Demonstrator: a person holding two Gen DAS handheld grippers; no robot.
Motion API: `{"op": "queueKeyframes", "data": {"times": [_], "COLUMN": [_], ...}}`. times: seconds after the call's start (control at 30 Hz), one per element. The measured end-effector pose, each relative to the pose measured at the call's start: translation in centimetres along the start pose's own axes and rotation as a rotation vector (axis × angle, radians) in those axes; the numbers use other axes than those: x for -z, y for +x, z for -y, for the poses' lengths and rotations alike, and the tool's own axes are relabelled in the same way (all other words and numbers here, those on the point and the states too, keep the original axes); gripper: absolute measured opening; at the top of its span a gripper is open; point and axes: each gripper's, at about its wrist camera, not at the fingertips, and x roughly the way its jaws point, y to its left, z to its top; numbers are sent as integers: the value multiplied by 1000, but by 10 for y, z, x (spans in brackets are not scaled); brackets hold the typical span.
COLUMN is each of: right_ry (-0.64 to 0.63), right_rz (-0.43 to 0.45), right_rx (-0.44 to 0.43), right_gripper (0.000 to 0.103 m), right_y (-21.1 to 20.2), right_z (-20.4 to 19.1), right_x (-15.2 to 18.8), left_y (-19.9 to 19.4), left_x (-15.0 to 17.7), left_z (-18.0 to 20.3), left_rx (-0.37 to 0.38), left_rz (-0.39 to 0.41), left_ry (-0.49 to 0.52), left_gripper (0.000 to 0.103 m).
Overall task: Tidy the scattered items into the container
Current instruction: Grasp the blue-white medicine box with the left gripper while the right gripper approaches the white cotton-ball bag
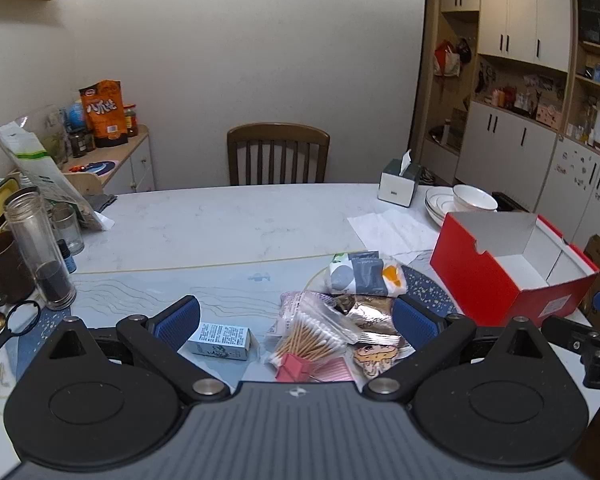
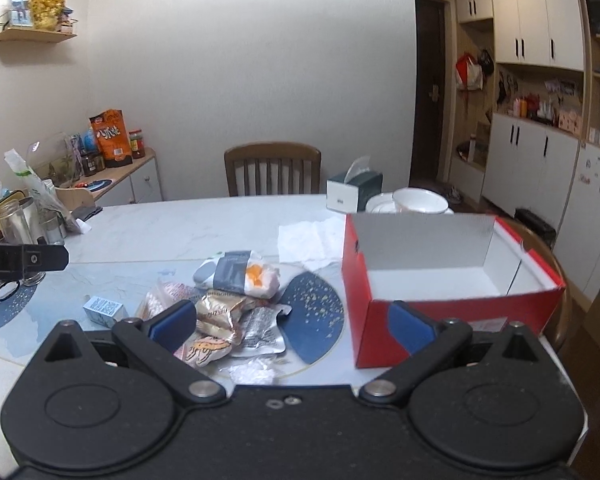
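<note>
A red cardboard box [image 1: 496,280] with a white, empty inside stands open at the table's right; it also shows in the right wrist view [image 2: 452,304]. A heap of small items lies left of it: a bag of cotton swabs [image 1: 316,332], a small blue-white carton [image 1: 222,341], a grey-and-orange packet [image 1: 366,276], foil sachets [image 2: 220,312] and a cartoon sticker [image 1: 374,358]. My left gripper [image 1: 296,320] is open above the swabs and carton. My right gripper [image 2: 292,320] is open above the sachets, its right finger before the box's front wall.
A glass bottle [image 1: 40,248], brown mug [image 1: 2,268], small glass and magnifier stand at the left edge. A tissue box [image 1: 398,182], stacked plates with a bowl [image 1: 468,200] and a paper napkin [image 1: 392,228] lie behind the box. A wooden chair [image 1: 278,156] stands at the far side.
</note>
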Motion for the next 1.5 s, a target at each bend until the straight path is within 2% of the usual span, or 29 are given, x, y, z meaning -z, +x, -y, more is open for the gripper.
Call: {"op": "queueKeyframes", "data": {"times": [0.27, 0.43, 0.53, 0.7, 0.93, 1.13, 1.3, 1.5], "right_ry": [-9, -17, -13, -13, -24, -49, -38, -29], "right_rz": [-58, -78, -107, -155, -211, -261, -309, -348], "right_rx": [22, 67, 87, 120, 173, 186, 194, 189], "right_gripper": [102, 101, 100, 100, 96, 93, 89, 83], "right_y": [21, 36, 47, 66, 93, 113, 130, 144], "right_z": [-23, -37, -42, -50, -57, -62, -60, -58], "right_x": [7, 13, 17, 26, 37, 46, 52, 57], "left_y": [38, 65, 83, 114, 164, 191, 199, 202], "left_x": [6, 13, 18, 26, 33, 41, 44, 45], "left_z": [-34, -54, -63, -75, -91, -104, -110, -110], "left_rx": [63, 126, 191, 251, 303, 323, 347, 374], "left_rz": [-40, -60, -72, -89, -169, -232, -253, -263], "left_ry": [123, 204, 279, 414, 508, 525, 522, 515], "left_gripper": [103, 103, 103, 103, 103, 102, 102, 93]}}
